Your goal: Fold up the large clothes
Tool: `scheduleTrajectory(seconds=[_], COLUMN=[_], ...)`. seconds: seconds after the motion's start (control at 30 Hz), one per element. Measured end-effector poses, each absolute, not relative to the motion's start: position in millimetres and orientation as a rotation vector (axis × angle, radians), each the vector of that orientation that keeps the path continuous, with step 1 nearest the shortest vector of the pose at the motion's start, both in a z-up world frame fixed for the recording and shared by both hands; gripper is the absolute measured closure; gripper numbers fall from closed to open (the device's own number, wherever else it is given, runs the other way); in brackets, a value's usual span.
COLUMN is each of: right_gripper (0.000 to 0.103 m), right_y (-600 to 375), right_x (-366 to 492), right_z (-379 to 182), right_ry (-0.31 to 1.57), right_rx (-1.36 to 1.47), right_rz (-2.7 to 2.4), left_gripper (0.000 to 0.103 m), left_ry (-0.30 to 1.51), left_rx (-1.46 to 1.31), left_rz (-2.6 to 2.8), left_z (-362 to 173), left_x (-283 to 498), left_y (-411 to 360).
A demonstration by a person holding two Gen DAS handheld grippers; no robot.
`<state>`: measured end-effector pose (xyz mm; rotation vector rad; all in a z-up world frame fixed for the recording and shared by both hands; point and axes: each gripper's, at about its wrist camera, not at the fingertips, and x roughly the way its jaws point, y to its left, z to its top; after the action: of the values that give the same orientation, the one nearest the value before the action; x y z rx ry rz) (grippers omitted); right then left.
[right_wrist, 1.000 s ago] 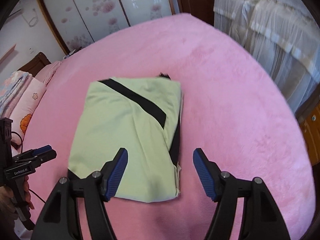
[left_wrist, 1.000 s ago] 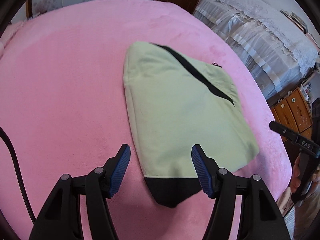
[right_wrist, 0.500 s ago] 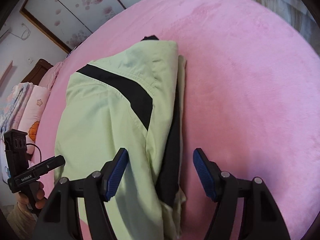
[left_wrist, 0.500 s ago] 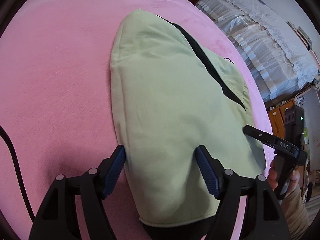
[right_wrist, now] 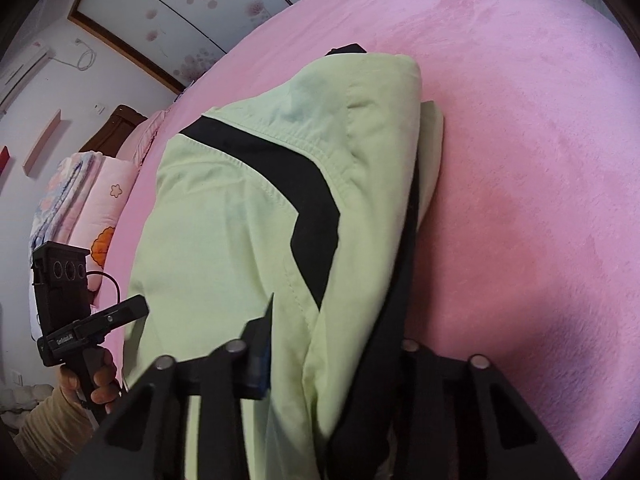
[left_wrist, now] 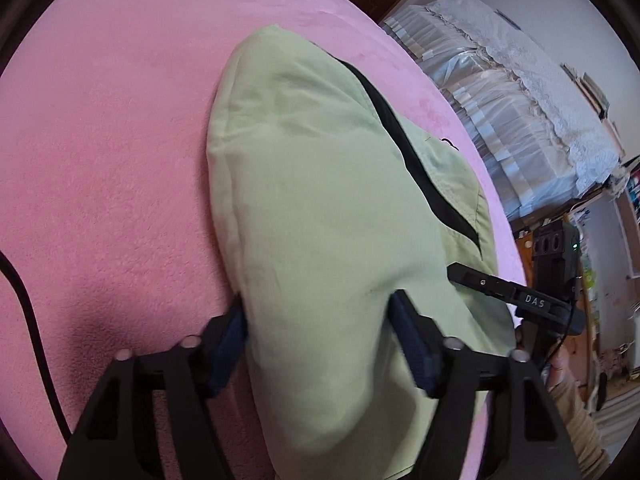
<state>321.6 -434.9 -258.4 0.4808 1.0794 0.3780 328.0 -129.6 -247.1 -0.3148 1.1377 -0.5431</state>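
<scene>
A folded light green garment point(left_wrist: 320, 216) with black stripes lies on the pink bed point(left_wrist: 112, 184); it also shows in the right wrist view point(right_wrist: 240, 240). My left gripper point(left_wrist: 320, 340) straddles the garment's near left edge, its blue pads point(left_wrist: 412, 344) still apart with cloth bunched between them. My right gripper point(right_wrist: 332, 344) straddles the garment's near right edge, where the black lining point(right_wrist: 384, 340) hangs out; its right pad is hidden by the cloth. Each gripper appears at the edge of the other's view.
A second bed with white lace cover point(left_wrist: 520, 112) stands to the right, wooden drawers point(left_wrist: 560, 240) below it. Pillows and folded quilts point(right_wrist: 80, 192) lie at the left. A sliding floral wardrobe point(right_wrist: 180, 12) is behind. A black cable point(left_wrist: 28, 320) trails on the left.
Both grippers have moved forward and down onto the near edge of the folded garment. Their jaws have narrowed around the cloth, the right more than the left.
</scene>
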Motion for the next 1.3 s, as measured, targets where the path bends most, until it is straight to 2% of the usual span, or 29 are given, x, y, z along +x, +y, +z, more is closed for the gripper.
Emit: scheduleTrajectory(seconds=[0.07,0.17,0.27,0.9,1.13,1.3], right_gripper=[0.081,0.087,0.090,0.093,0.094,0.094], right_y=[-429.5,-414.8,-405.5,-344.3,-280.4,-223.0], right_x=[318.2,311.7,304.9,227.9,213.8,236.4], right_z=[-253.7,-243.7,-230.9,-154.9,-123.9,-97.4], right_ry=[1.068,1.054,1.032,0.965,0.936,0.893], right_rx=[0.456,0.379,0.334,0.274,0.247,0.233], right_rz=[0.372,0.343,0.321,0.357,0.427,0.480], left_gripper=[0.058,0.068,0.072,0.076,0.076,0.076], left_ry=[1.117,1.080,1.043,0.984,0.934,0.892], left_rx=[-0.252,-0.156,-0.098,-0.041,-0.044,-0.055], left_rz=[-0.521,-0.480,-0.448,-0.425,-0.378,-0.311], left_z=[-238.6,-224.7,-213.2,-137.2,-102.5,-81.0], left_x=[322.9,315.5,307.8,243.1,215.6,228.7], left_y=[-138.4,-150.5,-157.1,-97.8,-30.6,28.0])
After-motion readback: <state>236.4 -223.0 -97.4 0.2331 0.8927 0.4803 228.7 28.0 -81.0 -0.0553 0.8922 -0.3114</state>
